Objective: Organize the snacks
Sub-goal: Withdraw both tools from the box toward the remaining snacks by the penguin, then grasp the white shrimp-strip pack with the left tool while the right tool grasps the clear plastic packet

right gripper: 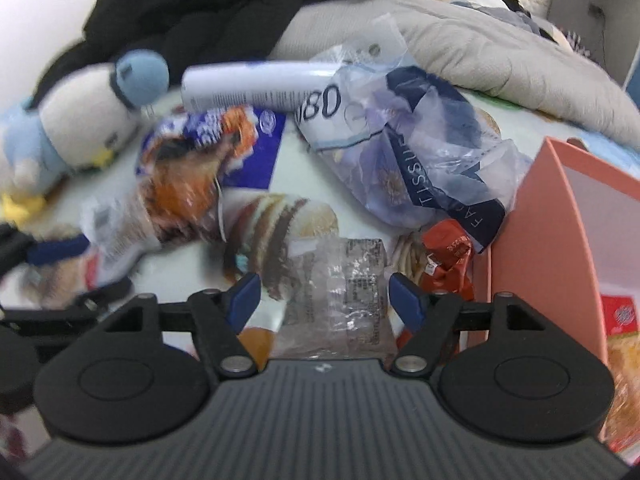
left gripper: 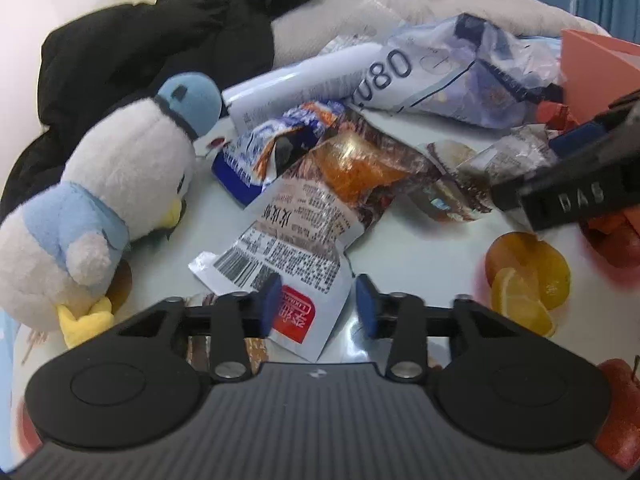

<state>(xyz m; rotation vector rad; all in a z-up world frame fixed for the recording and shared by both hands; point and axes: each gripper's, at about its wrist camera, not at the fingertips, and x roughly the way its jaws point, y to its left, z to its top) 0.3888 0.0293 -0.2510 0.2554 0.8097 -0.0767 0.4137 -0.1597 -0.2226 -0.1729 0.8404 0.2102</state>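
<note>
**Between both tongs, snacks still scattered**

Ahead of the left gripper, seen from its own camera, a white snack packet with a barcode lies with its lower end between the half-closed jaws; the pads do not clearly press it. Beyond sit a blue-and-orange packet, a tissue pack and, to the left, a plush duck.

From the right wrist, the right gripper stands wide, a clear wrapper between its jaws, untouched. Just right, a pink box already holds one red packet. Most sorting looks left to do.
</note>
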